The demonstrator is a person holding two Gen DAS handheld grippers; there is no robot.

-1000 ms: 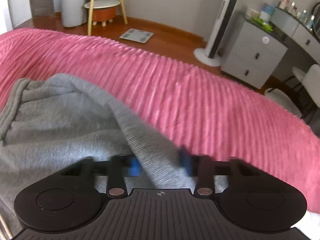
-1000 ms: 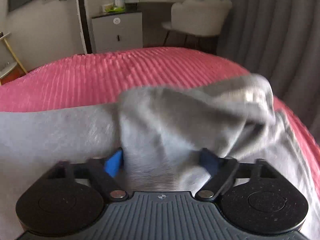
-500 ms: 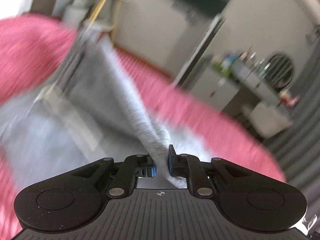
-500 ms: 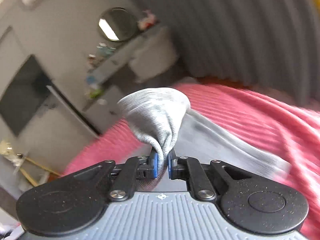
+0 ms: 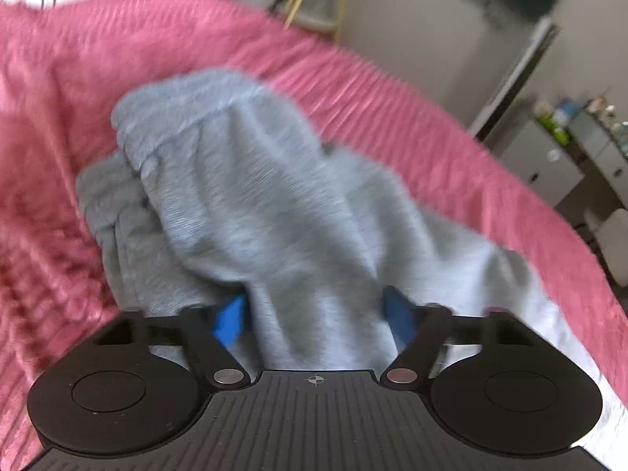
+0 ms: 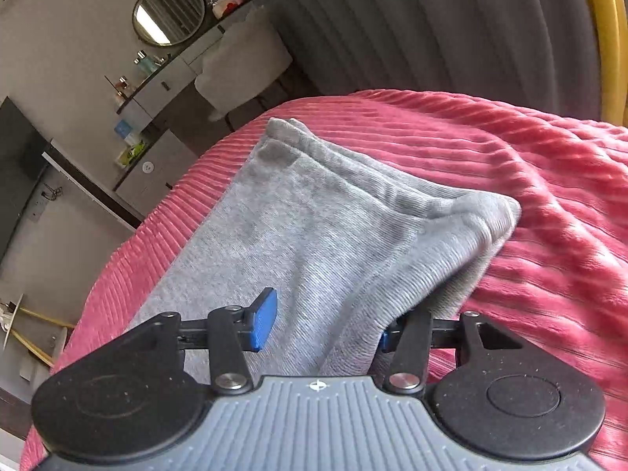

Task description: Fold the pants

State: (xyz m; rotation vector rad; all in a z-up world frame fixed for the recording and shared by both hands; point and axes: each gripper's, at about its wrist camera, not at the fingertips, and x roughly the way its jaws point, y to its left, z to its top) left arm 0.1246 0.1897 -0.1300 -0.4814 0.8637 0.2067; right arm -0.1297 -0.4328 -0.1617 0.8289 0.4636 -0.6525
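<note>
Lying folded on pink bedspread (image 6: 530, 196): gray pants (image 6: 314, 235). Spreading wide, gripping nothing: left gripper (image 5: 314, 314), right gripper (image 6: 325, 322), cuffs toward 12 o'clock.

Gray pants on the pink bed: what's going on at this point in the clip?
A person is folding gray pants on a pink ribbed blanket, with a handheld tool in each hand. Both the left tool and the right tool are open, their blue pads spread on either side of the fabric without pinching it. In the right wrist view the pants lie doubled over in stacked layers. In the left wrist view the near end is more bunched and rumpled, so the fold looks laid down but not yet tidy.
</note>
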